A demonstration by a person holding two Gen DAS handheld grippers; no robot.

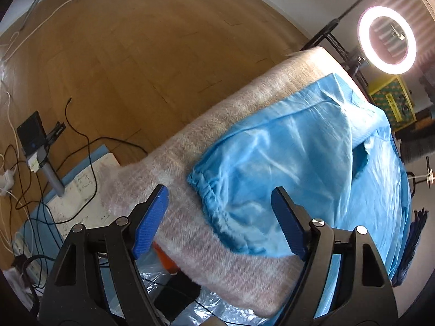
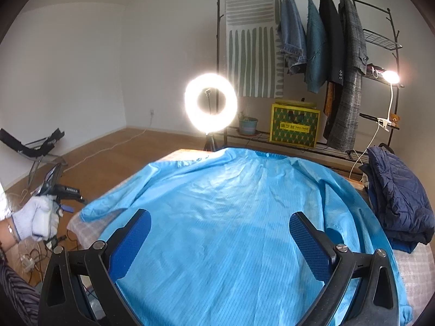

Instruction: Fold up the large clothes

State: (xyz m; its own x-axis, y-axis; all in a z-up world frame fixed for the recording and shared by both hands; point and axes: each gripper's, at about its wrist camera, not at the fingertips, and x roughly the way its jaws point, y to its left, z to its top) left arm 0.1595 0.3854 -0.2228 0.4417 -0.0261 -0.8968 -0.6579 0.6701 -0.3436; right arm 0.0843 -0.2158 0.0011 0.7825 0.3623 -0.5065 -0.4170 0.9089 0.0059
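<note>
While both grippers' fingers gape empty, navy jacket point(image 2: 399, 198) flanks blue coat point(image 2: 231, 217).

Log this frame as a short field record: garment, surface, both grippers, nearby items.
garment: light blue coat spread flat, elastic sleeve cuff near the table's left edge
surface: table under a pale checked cloth
left gripper: open, hovering at the cuff, holding nothing
right gripper: open above the coat's lower part, holding nothing
nearby: navy quilted jacket piled at right; lit ring light behind the table
</note>
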